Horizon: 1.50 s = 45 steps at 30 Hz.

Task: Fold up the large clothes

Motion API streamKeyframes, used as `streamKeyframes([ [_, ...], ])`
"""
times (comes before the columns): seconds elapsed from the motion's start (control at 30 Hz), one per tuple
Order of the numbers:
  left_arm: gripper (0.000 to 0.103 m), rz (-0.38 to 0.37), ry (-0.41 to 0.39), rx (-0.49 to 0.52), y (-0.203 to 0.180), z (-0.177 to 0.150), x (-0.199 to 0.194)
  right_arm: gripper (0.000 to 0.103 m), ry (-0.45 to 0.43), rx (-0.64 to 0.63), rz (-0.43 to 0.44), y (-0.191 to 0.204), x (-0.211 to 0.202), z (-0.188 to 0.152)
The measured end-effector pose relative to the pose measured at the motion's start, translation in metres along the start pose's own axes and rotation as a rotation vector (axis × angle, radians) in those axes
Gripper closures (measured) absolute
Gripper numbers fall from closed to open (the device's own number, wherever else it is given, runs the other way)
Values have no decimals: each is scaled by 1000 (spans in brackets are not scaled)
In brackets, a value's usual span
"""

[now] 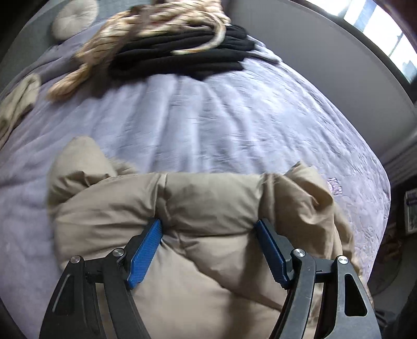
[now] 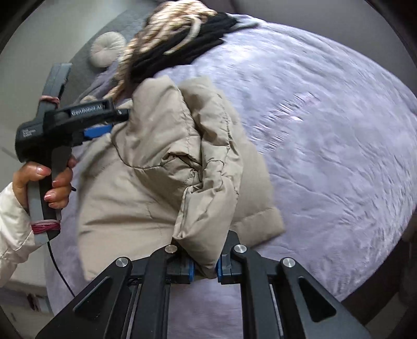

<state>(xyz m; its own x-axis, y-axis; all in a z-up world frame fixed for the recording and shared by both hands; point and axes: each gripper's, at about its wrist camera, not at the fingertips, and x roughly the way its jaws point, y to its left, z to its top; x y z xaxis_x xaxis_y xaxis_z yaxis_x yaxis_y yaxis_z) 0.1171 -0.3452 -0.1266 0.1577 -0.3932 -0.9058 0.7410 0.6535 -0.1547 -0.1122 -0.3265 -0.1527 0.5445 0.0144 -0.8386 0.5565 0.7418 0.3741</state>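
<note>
The right gripper is pinched on a hanging fold of the beige puffer jacket, its blue pads pressed into the fabric from both sides. The left gripper stands wide, its blue pads pushed against a thick quilted roll of the same jacket; the padding bulges between them, so this is a broad grip on the bulk and not a spread in open air. In the right wrist view a hand in a pale sleeve holds that left gripper by its handle, at the jacket's far left edge.

The jacket lies bunched near the front edge of the bed, which is covered in a lilac quilt. Part of the jacket is lifted; a flat quilted panel rests on the quilt just right of the right gripper.

Beyond the jacket the quilt is bare across the middle of the bed and out to its right side, giving broad room to lay the garment flat. Further back from the jacket lies a black knitted garment, with a cream patterned cloth draped over it and trailing towards the left. A round pale cushion sits behind these, well apart from the jacket. Another beige cloth lies at the bed's left edge. The bed's right edge curves close past the jacket, with dark floor below it.
</note>
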Motion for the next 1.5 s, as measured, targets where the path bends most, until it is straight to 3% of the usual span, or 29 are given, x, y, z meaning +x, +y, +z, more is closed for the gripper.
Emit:
streamKeyframes([
  [0.17,29,27,5,31,-34,14,32,89,23,92,4,-40,24,5],
  [0.33,29,59,16,20,-43,19,47,89,66,141,57,-62,39,12],
  [0.47,29,64,14,21,-40,16,46,84,76,238,116,-82,15,14],
  [0.63,29,77,10,26,-40,16,46,83,2,330,71,-106,-27,21],
  [0.8,29,77,9,24,-36,14,44,83,-84,217,103,-80,-58,47],
  [0.9,28,81,8,25,-35,14,42,83,-75,96,123,-47,-52,63],
  [1.0,28,87,6,27,-35,13,41,83,-11,25,99,-22,-26,66],
  [1.27,27,77,-6,6,-27,11,26,84,99,73,24,-34,28,58],
  [1.5,27,25,-50,-29,-9,-4,-33,84,140,50,11,-39,46,55],
])
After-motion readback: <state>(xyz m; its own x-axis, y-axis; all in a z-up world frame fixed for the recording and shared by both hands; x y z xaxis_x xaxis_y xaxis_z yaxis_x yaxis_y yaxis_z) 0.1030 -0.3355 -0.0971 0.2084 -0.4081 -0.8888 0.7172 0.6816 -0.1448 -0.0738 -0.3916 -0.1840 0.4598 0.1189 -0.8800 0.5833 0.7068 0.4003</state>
